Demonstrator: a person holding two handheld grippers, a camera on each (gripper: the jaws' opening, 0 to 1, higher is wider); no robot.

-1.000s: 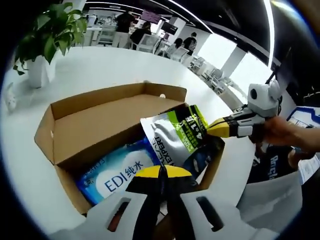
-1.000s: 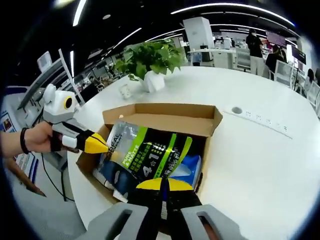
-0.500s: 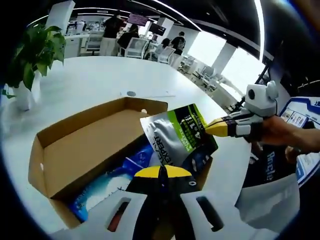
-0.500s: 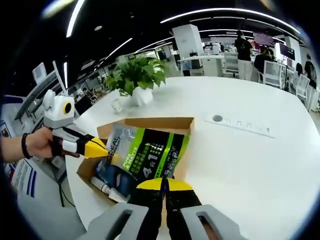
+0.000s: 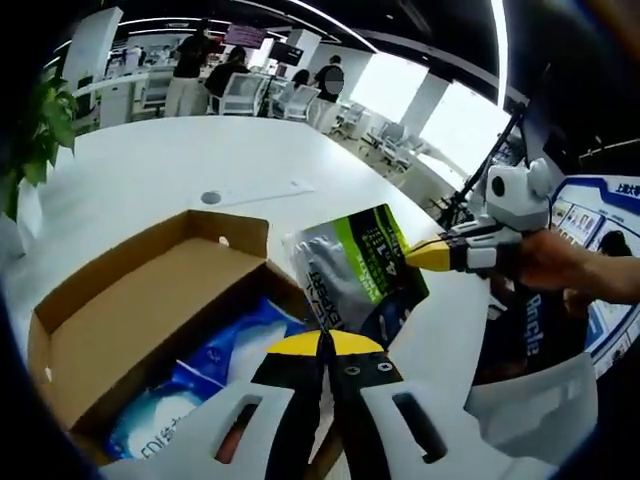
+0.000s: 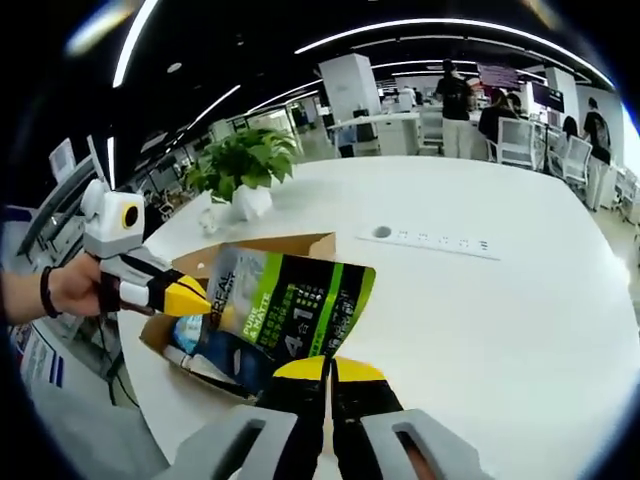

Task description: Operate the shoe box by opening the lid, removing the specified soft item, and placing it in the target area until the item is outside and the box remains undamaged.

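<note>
A silver, green and black soft pouch hangs in the air between both grippers. My left gripper is shut on its lower edge. In the left gripper view my right gripper comes in from the right, pinching the pouch's far corner. In the right gripper view the same pouch is held by my right gripper from below and by my left gripper from the left. The open cardboard shoe box lies to the left with a blue wipes pack inside. The box shows partly behind the pouch.
The white round table stretches to the right, with a flat power strip on it. A potted plant stands beyond the box. A person's hand holds the right gripper. People and chairs are far behind.
The pouch has risen out of the box and shifted sideways away from it, carried by both shut grippers. Less of the box lies under it now.
</note>
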